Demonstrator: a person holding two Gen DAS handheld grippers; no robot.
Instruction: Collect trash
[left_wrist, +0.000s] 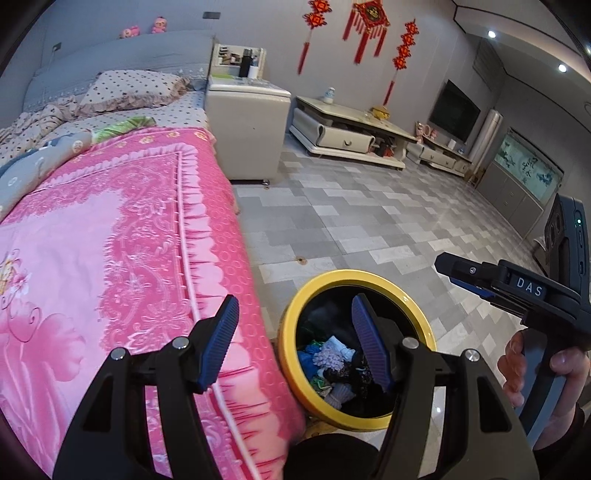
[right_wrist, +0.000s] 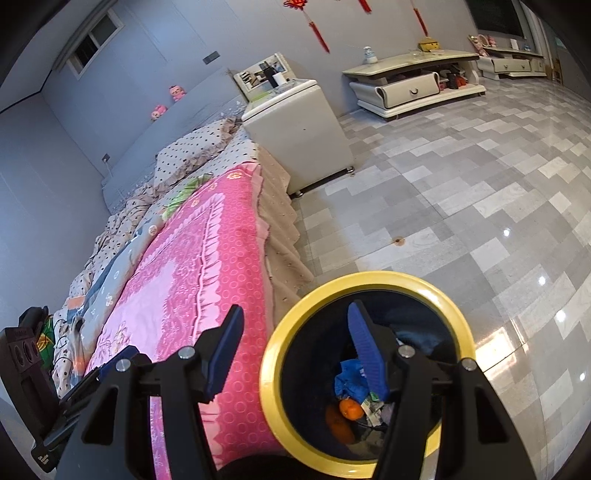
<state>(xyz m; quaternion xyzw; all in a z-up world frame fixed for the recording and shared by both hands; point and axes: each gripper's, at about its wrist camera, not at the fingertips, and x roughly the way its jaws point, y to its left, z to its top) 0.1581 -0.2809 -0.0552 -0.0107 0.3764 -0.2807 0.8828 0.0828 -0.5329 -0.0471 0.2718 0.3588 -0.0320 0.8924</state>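
My left gripper & right gripper gaped apart, empty, over round yellow-rimmed bin w/ crumpled wrappers, an orange, beside pink embossed blanket.

Left gripper: jaws spread wide, nothing between blue ribbed pads, pointing forward and down. Right gripper: jaws equally wide apart, nothing held, tilted down. In left wrist view, right gripper seen side-on at right edge, person's right hand wrapped round its handle, fingers curled.
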